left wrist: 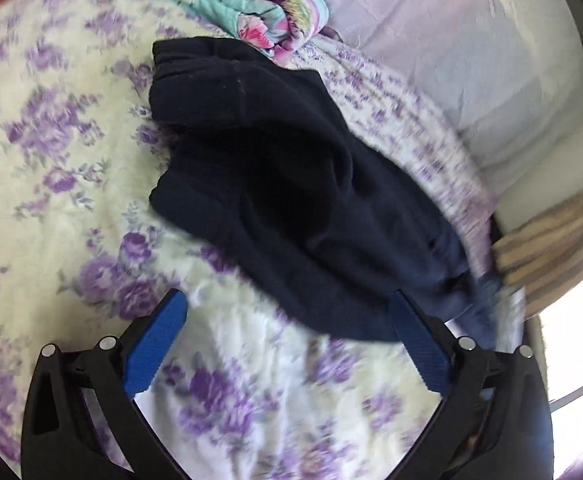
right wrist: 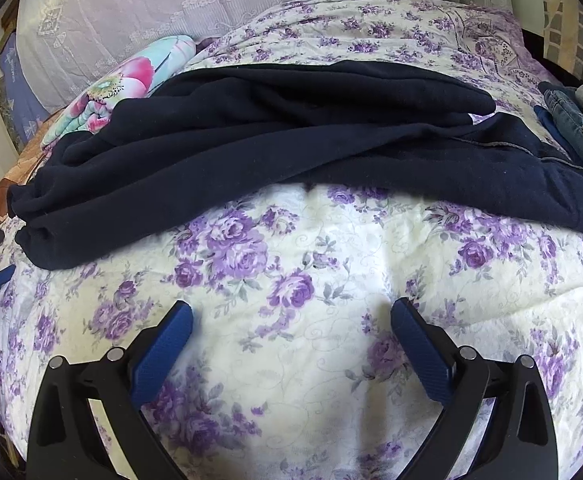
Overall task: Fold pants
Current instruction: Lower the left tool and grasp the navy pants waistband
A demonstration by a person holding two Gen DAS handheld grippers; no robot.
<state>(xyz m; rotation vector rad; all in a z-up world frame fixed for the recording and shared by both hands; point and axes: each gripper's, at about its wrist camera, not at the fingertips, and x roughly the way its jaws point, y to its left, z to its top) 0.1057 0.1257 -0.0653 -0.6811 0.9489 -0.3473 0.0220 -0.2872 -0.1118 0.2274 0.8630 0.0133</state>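
Observation:
Dark navy pants [left wrist: 291, 184] lie loosely bunched on a bedspread with purple flowers [left wrist: 51, 140]. My left gripper [left wrist: 287, 300] is open and empty, just short of the near end of the pants; its right finger [left wrist: 415, 336] overlaps the cloth's edge. In the right wrist view the pants [right wrist: 275, 148] stretch across the bed [right wrist: 311, 280], partly doubled lengthwise. My right gripper [right wrist: 291, 312] is open and empty over bare bedspread, well short of the pants' near edge. The left gripper's tip [right wrist: 1, 274] shows at the far left.
A folded floral quilt [left wrist: 251, 8] [right wrist: 131, 80] lies beyond the pants, touching them. A pale lace-covered pillow or headboard [right wrist: 131, 12] is behind. Folded jeans and other clothes [right wrist: 575, 128] are stacked at the right. The bed's edge and striped floor [left wrist: 559, 240] are at the right.

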